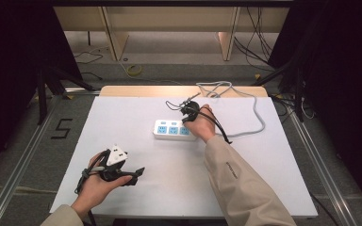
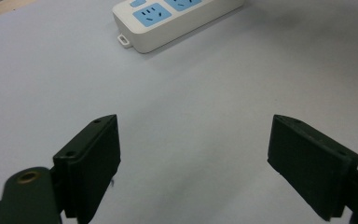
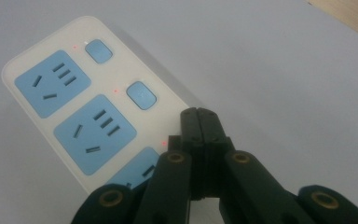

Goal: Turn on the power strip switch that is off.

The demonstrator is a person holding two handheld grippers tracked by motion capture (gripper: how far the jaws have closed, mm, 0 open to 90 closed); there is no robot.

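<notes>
- the power strip point(image 1: 173, 129) is my landmark: it lies flat near the middle of the white table point(image 1: 136, 188), its grey cord point(image 1: 257, 117) trailing off behind it toward the table's far edge.
- my right gripper point(image 3: 199, 122) has its jaws pressed together, nothing between them, the tips poised over the strip's third switch (whether they touch it i cannot tell).
- the other two blue switches point(image 3: 97, 50) sit in a row beside the sockets point(image 3: 52, 83), each with a small red light showing.
- my left gripper point(image 2: 193, 158) rests well apart from the strip, on the near side of it, jaws spread wide and empty over bare table.
- i judge the strip a rigid plastic body, light and smooth, likely to slide if pushed sideways; a hold across its long sides would suit best, and a switch wants a straight-down press.
- there are no containers here; every socket is empty.
</notes>
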